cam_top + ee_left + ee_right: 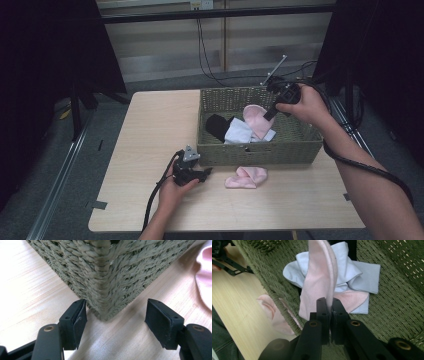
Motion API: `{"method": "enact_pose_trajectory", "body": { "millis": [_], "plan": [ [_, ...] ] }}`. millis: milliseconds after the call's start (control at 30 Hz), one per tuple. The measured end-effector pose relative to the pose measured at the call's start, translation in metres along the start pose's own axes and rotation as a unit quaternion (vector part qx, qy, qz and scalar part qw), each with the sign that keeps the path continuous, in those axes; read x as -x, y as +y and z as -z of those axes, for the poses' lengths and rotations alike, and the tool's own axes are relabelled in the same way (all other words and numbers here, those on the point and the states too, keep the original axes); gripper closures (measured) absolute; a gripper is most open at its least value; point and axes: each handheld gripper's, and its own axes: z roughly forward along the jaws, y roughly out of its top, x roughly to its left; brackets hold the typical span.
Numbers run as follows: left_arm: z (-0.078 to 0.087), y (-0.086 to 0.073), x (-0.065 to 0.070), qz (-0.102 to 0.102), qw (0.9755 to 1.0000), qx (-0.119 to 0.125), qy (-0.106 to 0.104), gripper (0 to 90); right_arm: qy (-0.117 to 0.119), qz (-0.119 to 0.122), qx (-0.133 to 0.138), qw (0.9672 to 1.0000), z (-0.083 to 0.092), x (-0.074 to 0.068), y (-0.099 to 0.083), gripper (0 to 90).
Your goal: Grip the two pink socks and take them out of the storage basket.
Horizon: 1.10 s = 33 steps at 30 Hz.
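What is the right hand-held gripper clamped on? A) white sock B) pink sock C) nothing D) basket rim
B: the right hand-held gripper has its jaws shut on the pink sock, holding it up over the white socks inside the woven basket.

Probably lab: black curtains point(45, 55), cables point(205, 45)

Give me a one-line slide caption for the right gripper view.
Right gripper shut on a pink sock above the woven basket, white socks beneath.
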Motion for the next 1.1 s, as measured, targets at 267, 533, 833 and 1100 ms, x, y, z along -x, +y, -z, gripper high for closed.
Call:
{"method": "enact_pose_trajectory", "body": {
  "millis": [267,533,833,1100],
  "plan": [
    [0.0,0.0,0.0,0.0,1.0,-0.002,-0.001,33.1,0.004,0.01,0.004,0.9999,0.012,-0.005,-0.001,86.7],
    [0.0,0.0,0.0,0.0,1.0,-0.002,-0.001,33.2,0.008,0.016,0.009,0.9998,0.025,-0.011,-0.003,86.7],
    [0.0,0.0,0.0,0.0,1.0,-0.002,-0.001,33.2,0.016,0.026,0.015,0.9994,0.036,-0.019,-0.004,86.7],
    [0.0,0.0,0.0,0.0,1.0,-0.001,-0.001,33.1,0.024,0.041,0.017,0.9988,0.041,-0.029,-0.003,86.7]
  ]
}}
